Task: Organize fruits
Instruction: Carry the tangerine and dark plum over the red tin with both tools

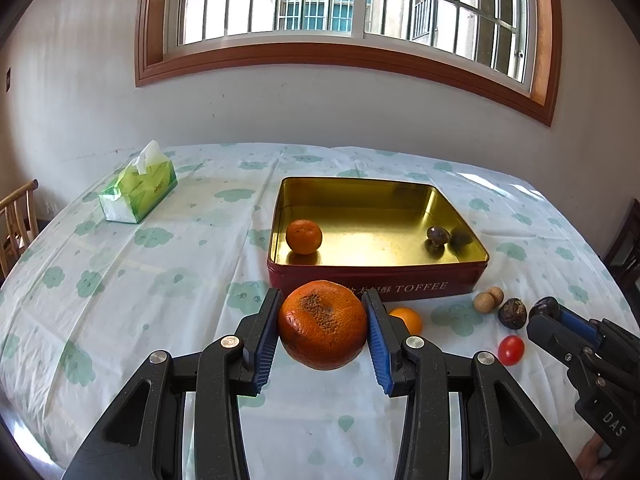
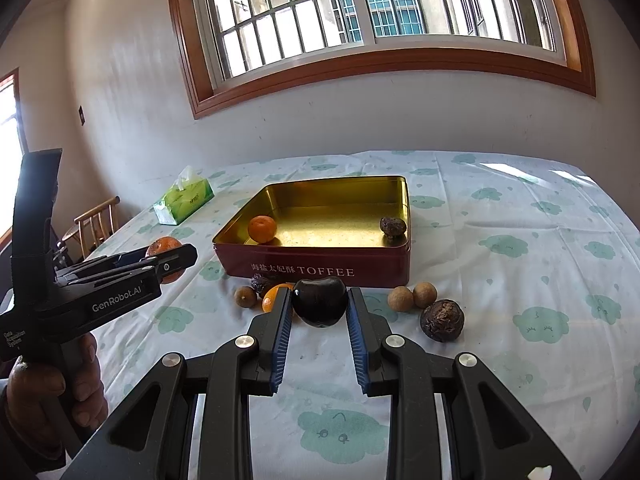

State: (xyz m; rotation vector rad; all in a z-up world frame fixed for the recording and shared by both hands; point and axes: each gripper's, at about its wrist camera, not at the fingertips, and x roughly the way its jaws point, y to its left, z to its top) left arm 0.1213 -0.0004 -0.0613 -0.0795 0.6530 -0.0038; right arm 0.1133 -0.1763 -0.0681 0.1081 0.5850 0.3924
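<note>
Two grips held: left gripper [image 1: 323, 330] clamped on blemished orange [image 1: 322, 325], right gripper [image 2: 319, 306] pinched tight on dark glossy fruit [image 2: 319, 300], both just before toffee tin [image 1: 400, 286]. Inside tin, small tangerine [image 1: 304, 237] left, wrinkled brown fruit [image 1: 437, 235] right. Near tin front, cherry tomato [image 1: 511, 350] loose.

Fruits partly sorted into the toffee tin

A large orange with a brown scarred patch [image 1: 322, 325] sits at 6 o'clock of the red, gold-lined tin [image 1: 376, 285]; inside, a small orange [image 1: 304, 237] lies at 9 o'clock, a wrinkled dark fruit [image 1: 437, 235] at 3; a glossy dark fruit [image 2: 319, 300], two tan longans [image 2: 412, 297] and a cherry tomato [image 1: 511, 350] lie outside
</note>
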